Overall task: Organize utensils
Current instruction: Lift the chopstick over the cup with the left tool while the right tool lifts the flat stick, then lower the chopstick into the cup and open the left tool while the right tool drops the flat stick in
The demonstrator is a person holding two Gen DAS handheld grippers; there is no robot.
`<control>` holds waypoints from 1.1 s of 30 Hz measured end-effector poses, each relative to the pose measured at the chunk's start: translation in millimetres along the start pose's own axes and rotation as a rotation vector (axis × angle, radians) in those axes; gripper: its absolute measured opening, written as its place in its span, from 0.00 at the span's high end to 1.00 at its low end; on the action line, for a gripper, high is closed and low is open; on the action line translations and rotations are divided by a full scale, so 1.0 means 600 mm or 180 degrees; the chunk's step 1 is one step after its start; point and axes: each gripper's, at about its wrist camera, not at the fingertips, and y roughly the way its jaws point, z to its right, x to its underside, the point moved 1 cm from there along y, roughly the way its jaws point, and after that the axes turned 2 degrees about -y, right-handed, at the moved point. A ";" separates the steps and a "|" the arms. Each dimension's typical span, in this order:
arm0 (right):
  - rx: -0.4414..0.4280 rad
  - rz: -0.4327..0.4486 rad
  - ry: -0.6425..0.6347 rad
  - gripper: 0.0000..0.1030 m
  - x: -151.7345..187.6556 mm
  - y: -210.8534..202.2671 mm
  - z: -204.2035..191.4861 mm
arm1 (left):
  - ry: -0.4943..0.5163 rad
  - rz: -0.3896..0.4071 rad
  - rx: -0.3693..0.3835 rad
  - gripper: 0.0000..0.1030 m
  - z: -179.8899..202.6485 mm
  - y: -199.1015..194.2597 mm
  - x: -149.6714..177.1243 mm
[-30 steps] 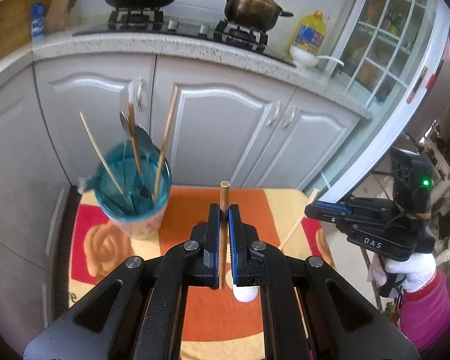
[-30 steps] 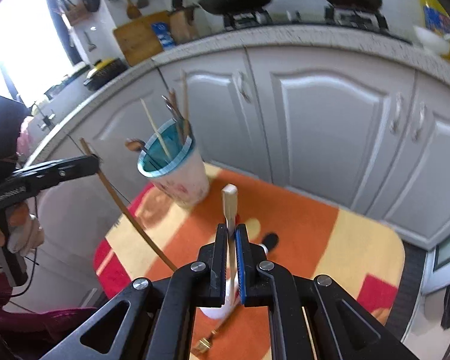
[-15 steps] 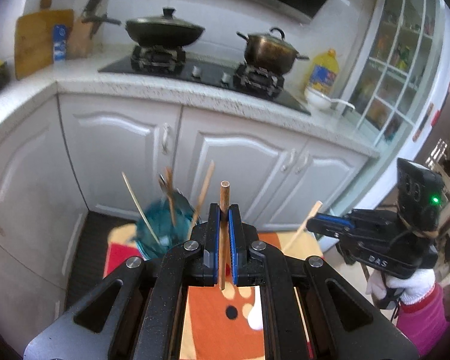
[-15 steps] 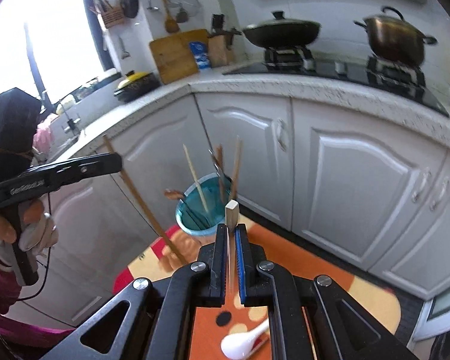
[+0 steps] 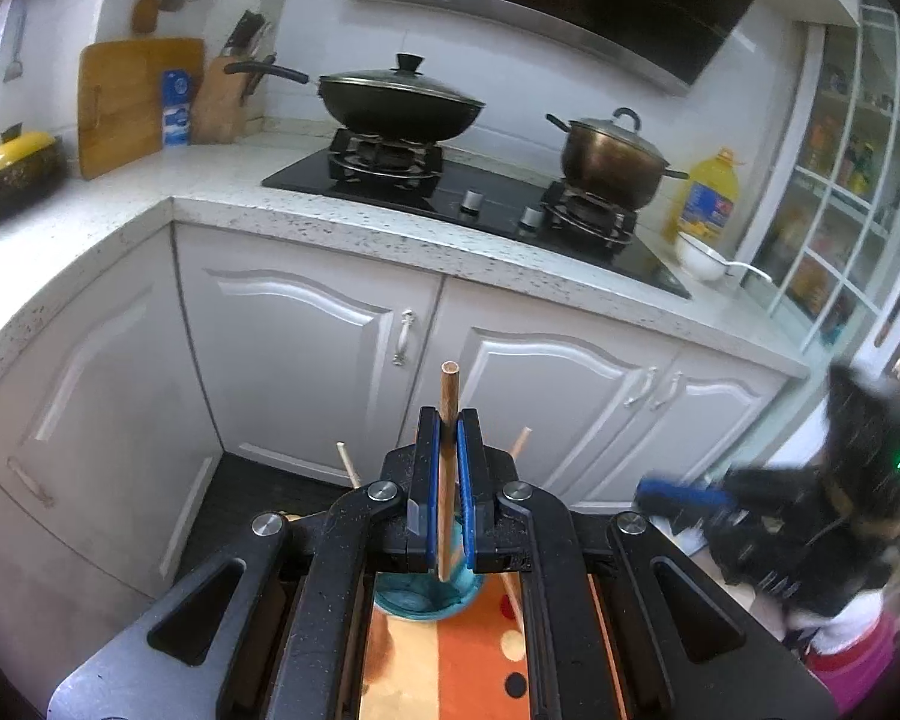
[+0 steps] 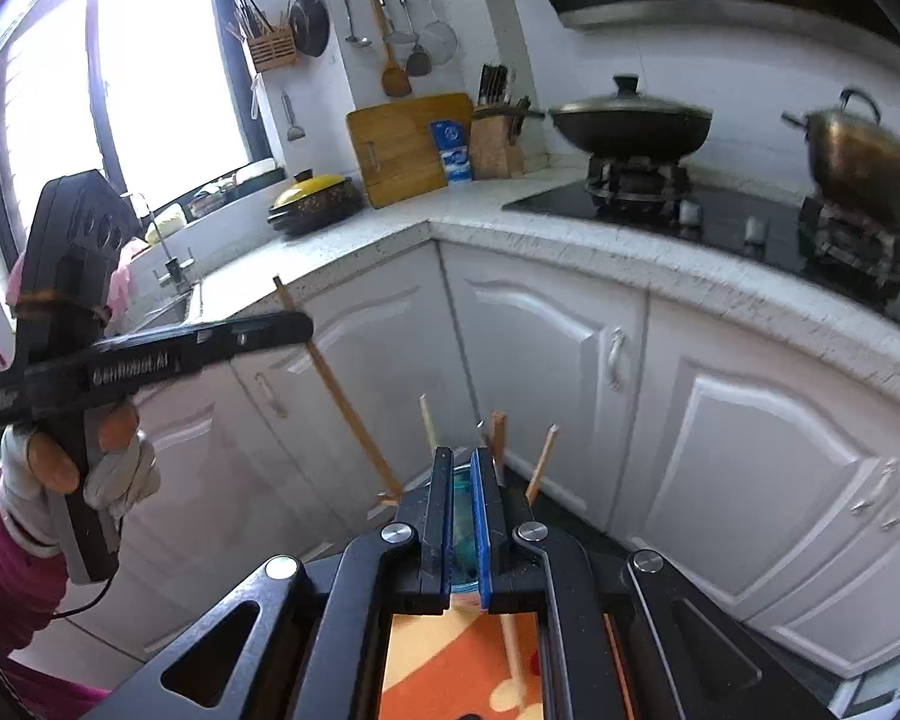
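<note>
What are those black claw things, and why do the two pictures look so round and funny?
They are two pinching tools, and a person holds one in each hand. Each tool carries a small wide-eyed camera looking along its fingers, which bends the picture round. One picture comes from the left gripper, the other from the right gripper. In the right one you can see the gloved hand holding the left tool. The left gripper is pinching a long wooden stick. The right one is shut too, but I cannot tell what it holds. Below them, on an orange mat, stands a blue-green cup with sticks poking out.
</note>
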 end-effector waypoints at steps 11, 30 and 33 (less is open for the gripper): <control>0.0253 -0.0970 0.0389 0.60 0.178 0.184 0.101 | -0.0160 -0.0087 -0.0039 0.96 -0.036 0.038 0.007; 0.0546 -0.1569 0.0353 0.95 0.237 0.390 0.149 | -0.0279 -0.0154 -0.0063 0.96 -0.062 0.067 0.000; 0.0328 -0.1410 0.0642 0.95 0.243 0.345 0.163 | -0.0284 -0.0165 -0.0061 0.96 -0.062 0.068 0.004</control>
